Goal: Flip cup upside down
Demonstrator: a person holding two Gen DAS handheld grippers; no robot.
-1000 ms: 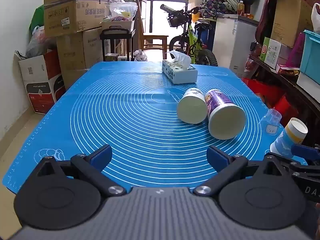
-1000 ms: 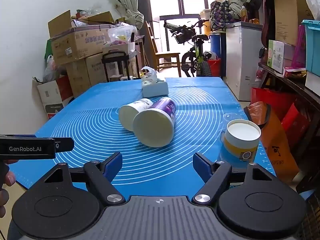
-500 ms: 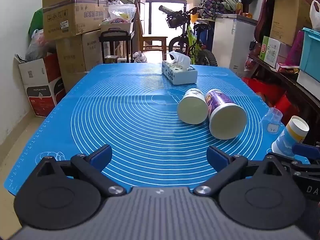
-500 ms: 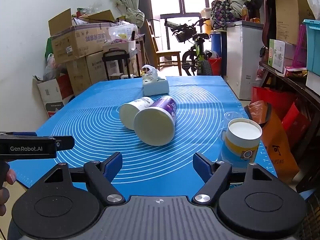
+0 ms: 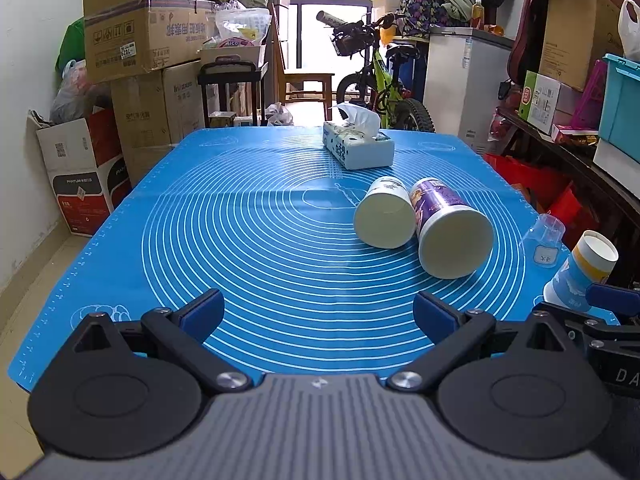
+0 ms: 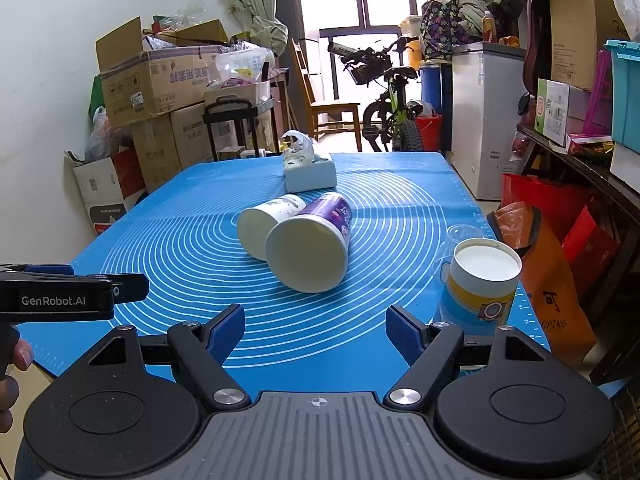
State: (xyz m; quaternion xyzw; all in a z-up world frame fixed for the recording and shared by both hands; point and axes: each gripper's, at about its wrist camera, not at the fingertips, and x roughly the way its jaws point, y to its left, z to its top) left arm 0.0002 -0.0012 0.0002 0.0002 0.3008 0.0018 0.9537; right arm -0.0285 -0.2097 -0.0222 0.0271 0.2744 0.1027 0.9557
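Two paper cups lie on their sides, touching, on the blue mat point(image 5: 240, 240): a white cup point(image 5: 385, 212) and a purple cup point(image 5: 450, 226), mouths toward me. They also show in the right wrist view, white cup point(image 6: 266, 226) and purple cup point(image 6: 316, 246). A yellow-and-blue cup point(image 6: 478, 286) stands with its flat base up at the mat's right edge, also in the left wrist view point(image 5: 582, 272). My left gripper point(image 5: 318, 316) is open and empty over the near mat. My right gripper point(image 6: 316, 330) is open and empty, the standing cup just right of its right finger.
A tissue box point(image 5: 358, 144) sits at the mat's far end. A small clear plastic cup point(image 5: 546, 238) stands beside the yellow-and-blue cup. Boxes point(image 5: 144, 40) line the left wall; a bicycle point(image 5: 380, 80), a white freezer point(image 6: 486, 116) and shelves lie beyond and right.
Both grippers have drifted slightly; the cups appear a little higher and closer in view. The cups themselves have not moved and both grippers stay open.
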